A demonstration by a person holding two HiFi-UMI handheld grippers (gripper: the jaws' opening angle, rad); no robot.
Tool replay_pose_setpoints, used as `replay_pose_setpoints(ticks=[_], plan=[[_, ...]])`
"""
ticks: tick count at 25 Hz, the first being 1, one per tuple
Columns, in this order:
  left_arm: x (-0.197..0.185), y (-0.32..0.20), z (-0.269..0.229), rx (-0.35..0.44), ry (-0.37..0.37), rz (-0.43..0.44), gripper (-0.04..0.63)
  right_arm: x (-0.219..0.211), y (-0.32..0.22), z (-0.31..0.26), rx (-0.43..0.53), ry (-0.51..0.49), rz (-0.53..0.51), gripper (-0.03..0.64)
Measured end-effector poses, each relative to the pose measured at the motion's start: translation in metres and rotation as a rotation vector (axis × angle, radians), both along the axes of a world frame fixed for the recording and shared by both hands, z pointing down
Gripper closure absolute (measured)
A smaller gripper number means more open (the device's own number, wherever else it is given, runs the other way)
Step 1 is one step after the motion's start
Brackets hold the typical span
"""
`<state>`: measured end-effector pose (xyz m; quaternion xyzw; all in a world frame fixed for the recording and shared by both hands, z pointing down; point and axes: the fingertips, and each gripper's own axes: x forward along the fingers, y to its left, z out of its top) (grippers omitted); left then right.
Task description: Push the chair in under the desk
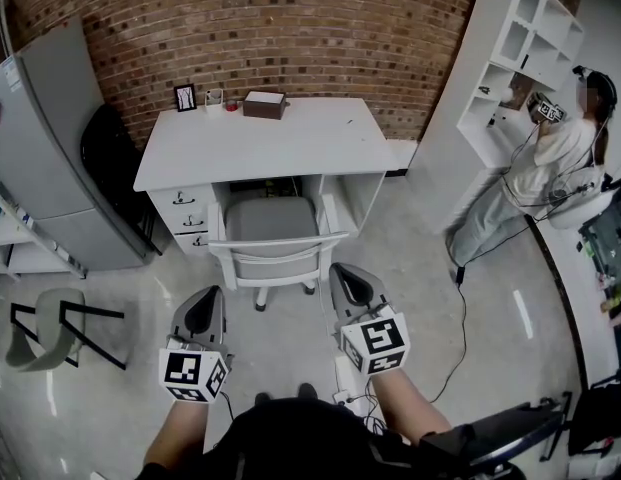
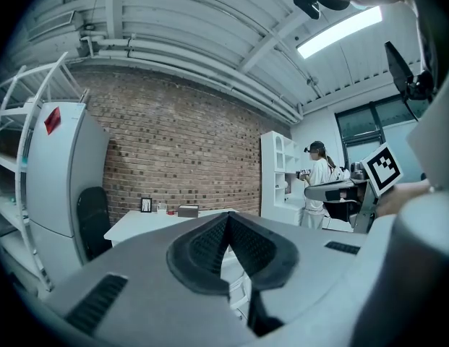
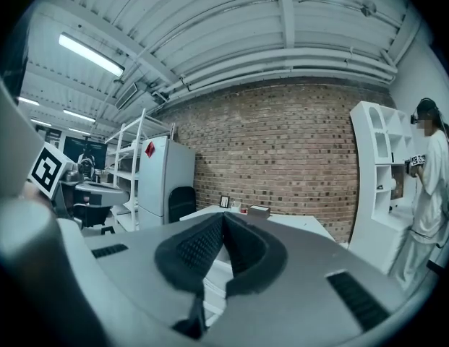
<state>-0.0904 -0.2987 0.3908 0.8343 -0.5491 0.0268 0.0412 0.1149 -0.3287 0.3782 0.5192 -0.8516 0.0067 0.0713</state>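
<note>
In the head view a grey-seated chair (image 1: 271, 236) with a white frame stands in the knee gap of the white desk (image 1: 265, 140), its backrest towards me. My left gripper (image 1: 204, 310) and right gripper (image 1: 352, 283) hover side by side a little short of the backrest, touching nothing. Both are shut and empty, pointing level at the desk. In the left gripper view the shut left gripper (image 2: 228, 219) fills the foreground before the desk (image 2: 137, 225). The right gripper view shows the right gripper (image 3: 223, 219) shut likewise, with the desk (image 3: 300, 225) beyond.
A brown box (image 1: 264, 104) and a small picture frame (image 1: 185, 97) sit at the desk's back edge against the brick wall. A grey cabinet (image 1: 50, 148) stands left, a second chair (image 1: 52, 330) lower left. A person (image 1: 550, 163) stands by white shelves (image 1: 505, 48) at the right.
</note>
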Motion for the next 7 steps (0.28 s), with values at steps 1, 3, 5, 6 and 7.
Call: replay_pose_setpoints(ticks=[1,3,5,6,7], plan=[[-0.0002,0.0010,-0.0009,-0.003,0.008,-0.002,0.588,0.0001,0.0006,-0.0002,-0.002,-0.001,-0.001,0.609],[-0.0003,0.0026,-0.0033,-0.005,0.022,-0.005,0.588,0.0002,0.0015,-0.0011,-0.001,-0.005,-0.002,0.609],[-0.0002,0.0039,-0.0049,-0.002,0.019,-0.008,0.588,0.0005,0.0027,-0.0030,0.003,-0.010,0.001,0.609],[-0.0002,0.0045,-0.0054,0.000,0.016,-0.009,0.588,0.0007,0.0035,-0.0043,0.005,-0.012,0.003,0.609],[-0.0002,0.0050,-0.0058,0.001,0.012,-0.010,0.588,0.0009,0.0043,-0.0056,0.007,-0.014,0.006,0.609]])
